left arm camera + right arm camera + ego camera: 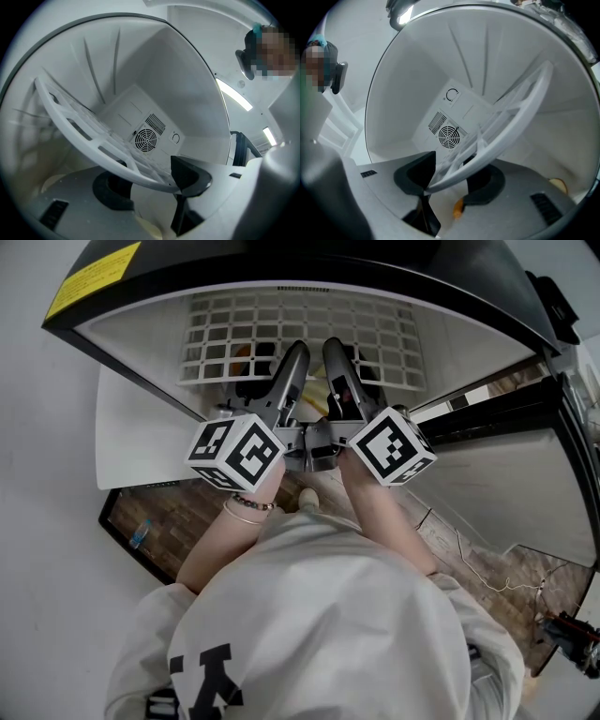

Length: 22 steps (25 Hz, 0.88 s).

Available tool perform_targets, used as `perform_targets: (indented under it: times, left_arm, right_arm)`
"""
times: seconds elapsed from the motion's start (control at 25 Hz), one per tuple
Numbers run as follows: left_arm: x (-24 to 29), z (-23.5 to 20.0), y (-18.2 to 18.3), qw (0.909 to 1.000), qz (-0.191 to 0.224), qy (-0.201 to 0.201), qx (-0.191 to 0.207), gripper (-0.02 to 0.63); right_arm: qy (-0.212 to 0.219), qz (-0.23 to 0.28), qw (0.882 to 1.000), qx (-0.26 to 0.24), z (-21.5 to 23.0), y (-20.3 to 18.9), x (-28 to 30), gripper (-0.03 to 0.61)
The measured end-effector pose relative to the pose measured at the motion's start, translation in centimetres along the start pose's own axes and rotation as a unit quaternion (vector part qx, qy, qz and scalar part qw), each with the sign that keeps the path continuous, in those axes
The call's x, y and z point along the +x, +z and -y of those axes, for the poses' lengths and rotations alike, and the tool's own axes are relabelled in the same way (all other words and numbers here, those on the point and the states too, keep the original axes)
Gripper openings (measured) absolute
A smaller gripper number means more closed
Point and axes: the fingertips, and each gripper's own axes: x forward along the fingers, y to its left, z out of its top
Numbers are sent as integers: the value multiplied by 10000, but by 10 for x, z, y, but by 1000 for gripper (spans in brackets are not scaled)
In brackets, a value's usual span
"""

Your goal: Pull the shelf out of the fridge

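Currently shelf (300, 324) sits inside fridge (309, 263), upper centre. Left gripper (150, 183) and right gripper (450, 180) both part-open astride front rim, not clamped. Risk: pulling now, rim slips out; uneven pull could skew, jam shelf.

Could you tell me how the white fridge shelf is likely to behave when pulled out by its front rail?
The shelf is an open white grid, so probably light. Its thick front rail looks moulded and likely stiff, though the grid may flex. Smooth plastic might slip between the jaws if pulled unevenly.
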Motion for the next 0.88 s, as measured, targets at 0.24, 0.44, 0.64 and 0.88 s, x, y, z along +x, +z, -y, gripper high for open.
perform_targets:
  times: [0.24, 0.44, 0.64, 0.88]
  left_arm:
    - [-2, 0, 0, 10000, -10, 14, -21, 244]
    - [-6, 2, 0, 10000, -8, 18, -28, 241]
    - [-8, 3, -1, 10000, -20, 28, -26, 241]
    - [-12, 5, -2, 10000, -3, 35, -28, 241]
  right_arm:
    - [-16, -4, 10000, 13, -1, -1, -1, 195]
    - [-9, -6, 10000, 28, -2, -2, -5, 193]
    - [-1, -8, 10000, 53, -3, -2, -8, 193]
    - [-42, -19, 10000, 13, -3, -3, -12, 193]
